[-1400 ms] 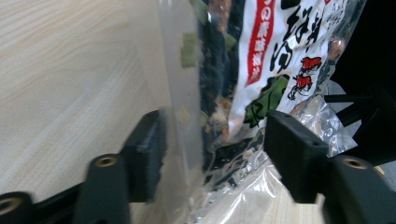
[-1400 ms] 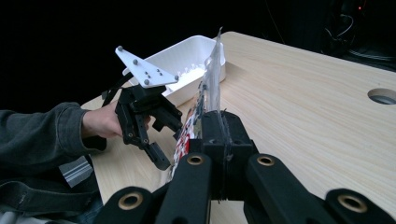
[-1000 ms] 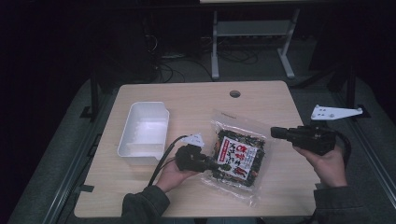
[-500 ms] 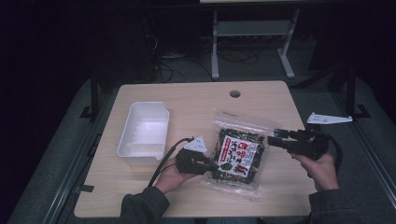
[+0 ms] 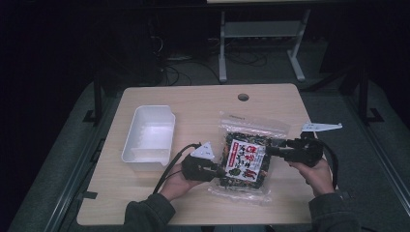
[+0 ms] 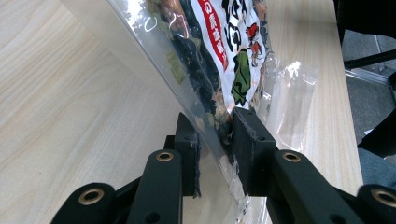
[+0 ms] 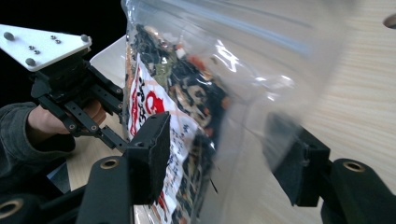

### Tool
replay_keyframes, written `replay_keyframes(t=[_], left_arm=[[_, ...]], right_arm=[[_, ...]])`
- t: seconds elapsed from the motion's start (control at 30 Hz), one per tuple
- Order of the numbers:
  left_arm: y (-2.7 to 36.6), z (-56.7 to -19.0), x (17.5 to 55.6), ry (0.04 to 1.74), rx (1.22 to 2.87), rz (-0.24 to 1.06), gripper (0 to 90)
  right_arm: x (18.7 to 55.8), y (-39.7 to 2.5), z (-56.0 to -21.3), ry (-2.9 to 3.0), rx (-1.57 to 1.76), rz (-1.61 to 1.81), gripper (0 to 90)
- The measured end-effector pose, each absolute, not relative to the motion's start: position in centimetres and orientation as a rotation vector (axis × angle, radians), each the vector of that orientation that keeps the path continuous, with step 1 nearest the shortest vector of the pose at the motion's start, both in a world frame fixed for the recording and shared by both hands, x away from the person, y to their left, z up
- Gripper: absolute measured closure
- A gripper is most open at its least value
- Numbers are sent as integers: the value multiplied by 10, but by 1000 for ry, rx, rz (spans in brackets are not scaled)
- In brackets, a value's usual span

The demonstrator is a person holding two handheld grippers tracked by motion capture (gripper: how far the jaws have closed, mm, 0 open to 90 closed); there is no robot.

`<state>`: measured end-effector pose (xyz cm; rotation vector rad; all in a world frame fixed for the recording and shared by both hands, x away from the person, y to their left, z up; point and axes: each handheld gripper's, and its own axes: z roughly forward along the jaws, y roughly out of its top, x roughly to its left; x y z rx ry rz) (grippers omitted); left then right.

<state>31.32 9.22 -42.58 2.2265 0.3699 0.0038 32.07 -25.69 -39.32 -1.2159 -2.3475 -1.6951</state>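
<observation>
Two grippers met on the one clear snack bag (image 5: 247, 157), which lay near the front middle of the table (image 5: 203, 104). My left gripper (image 5: 218, 171) came at it from the bag's left edge. In the left gripper view the jaws had closed to a narrow gap with the plastic pinched between the pads (image 6: 247, 154); the bag (image 6: 219, 70) rose up and away from them, its red and white label just beyond the tips, and a loose flap of clear film hung off to the right of the right-hand jaw.

My right gripper (image 5: 274, 150) reached in from the bag's right side. In the right gripper view its jaws stood wide, one on either side of the bag (image 7: 205, 107), and the film passed between them. I could not tell whether either pad touched it. Beyond the bag, on the far side from this gripper, I saw my left hand (image 7: 65, 119) around the other gripper.

A white bin (image 5: 149, 137) sat well apart to the left of my left gripper, open side up.
</observation>
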Motion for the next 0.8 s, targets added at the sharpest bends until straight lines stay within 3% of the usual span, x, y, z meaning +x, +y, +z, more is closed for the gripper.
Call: replay_keyframes(t=[0.13,0.3,0.8], left_arm=[[93,-426,313,368,2229,7,723],[94,-427,313,368,2238,7,723],[99,-430,315,391,2219,-15,722]], right_arm=[[323,-252,-395,-2361,-1192,-1691,451],[322,-253,-395,-2282,-1131,-1754,577],[311,-244,-388,-2266,-909,-1824,717]])
